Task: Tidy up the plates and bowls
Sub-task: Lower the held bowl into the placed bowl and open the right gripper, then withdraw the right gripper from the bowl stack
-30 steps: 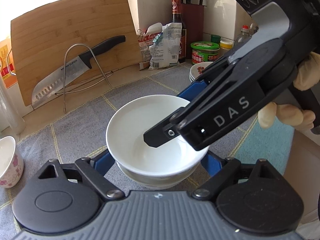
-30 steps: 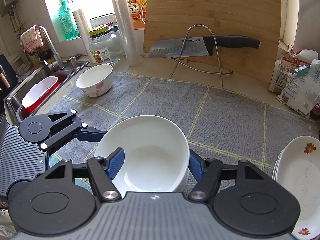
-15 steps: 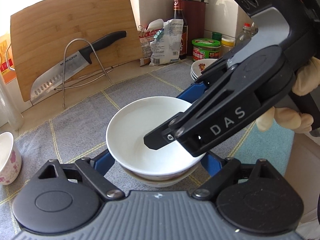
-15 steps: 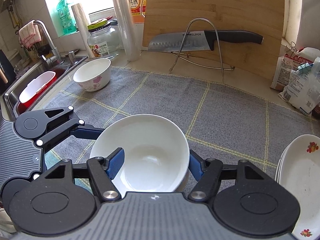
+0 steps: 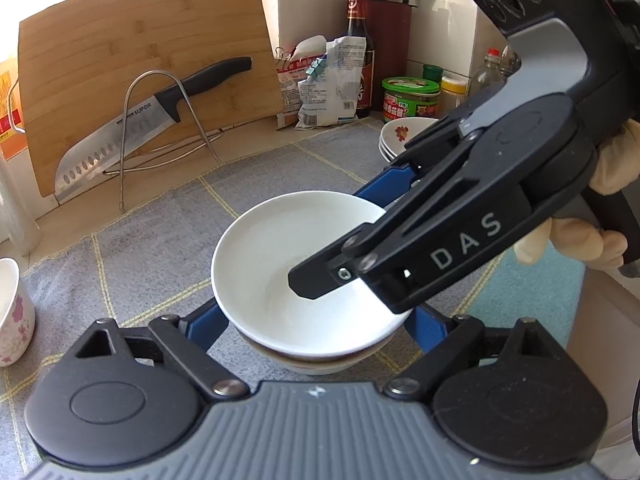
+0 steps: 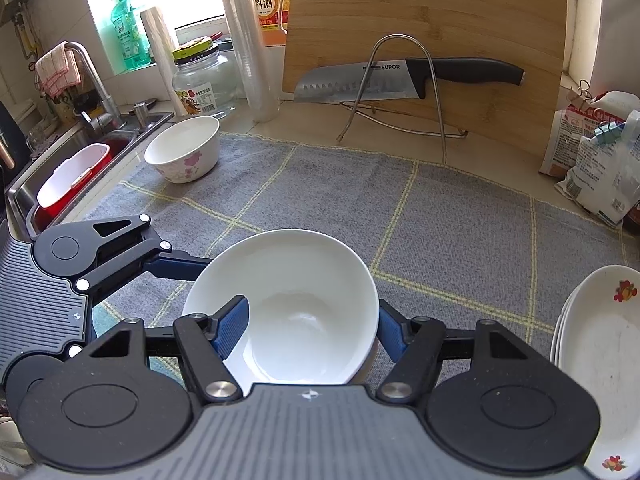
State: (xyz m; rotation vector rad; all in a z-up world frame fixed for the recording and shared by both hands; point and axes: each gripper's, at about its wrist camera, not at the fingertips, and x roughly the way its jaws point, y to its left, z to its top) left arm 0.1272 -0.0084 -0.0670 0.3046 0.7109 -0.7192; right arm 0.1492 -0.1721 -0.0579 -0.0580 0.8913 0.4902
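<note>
A plain white bowl (image 5: 280, 264) (image 6: 304, 280) sits nested in a second bowl (image 5: 320, 364) on the grey checked mat (image 6: 440, 216). My right gripper (image 6: 310, 328) (image 5: 344, 240) is shut on the top bowl, one finger inside it and the other outside its wall. My left gripper (image 5: 316, 324) straddles the two stacked bowls low down. Its jaws are opening, and its blue fingers (image 5: 208, 320) stand beside the bowls without pressing them. A gloved hand (image 5: 568, 240) holds the right gripper's handle.
A stack of flower-printed plates (image 6: 600, 344) (image 5: 400, 136) lies at the mat's right end. A floral bowl (image 6: 184, 152) stands at the left near the sink (image 6: 72, 176). Behind are a cutting board (image 6: 420, 20), a knife (image 6: 380, 80) on a wire stand, jars and bags.
Both grippers stay where they were around the stacked bowls. The left fingers stand a shade wider apart than before.
</note>
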